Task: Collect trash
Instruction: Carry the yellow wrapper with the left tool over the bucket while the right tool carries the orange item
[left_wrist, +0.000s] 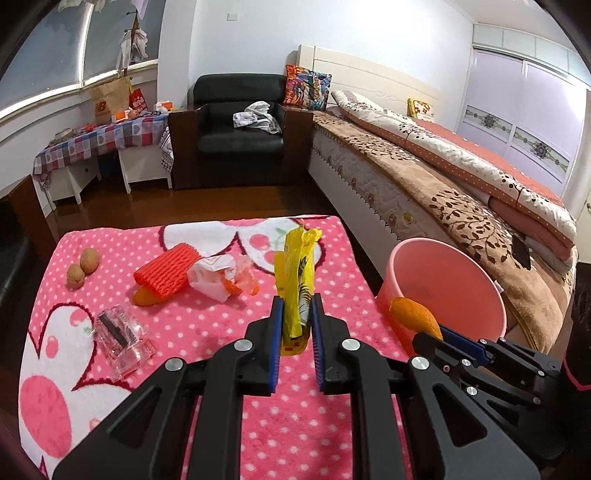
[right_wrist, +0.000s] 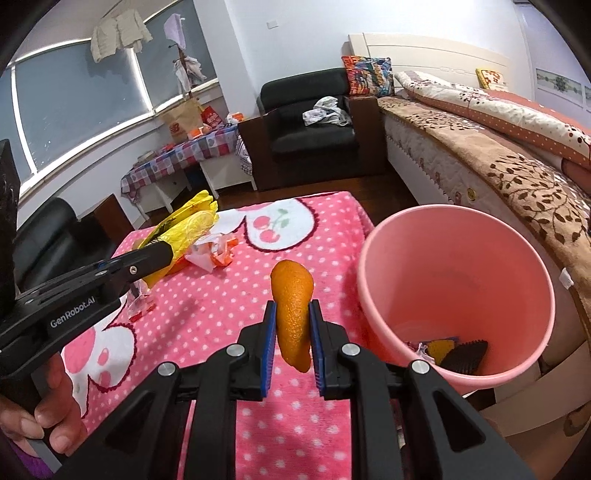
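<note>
My left gripper is shut on a yellow snack wrapper that stands upright above the pink dotted blanket. My right gripper is shut on a piece of orange peel, held above the blanket just left of the pink bucket. In the left wrist view the peel hangs at the near rim of the bucket. The left gripper with the wrapper shows at the left of the right wrist view.
On the blanket lie a red foam net over an orange peel, a crumpled white wrapper, a clear plastic pack and two brown fruits. Some trash lies in the bucket. A bed runs along the right.
</note>
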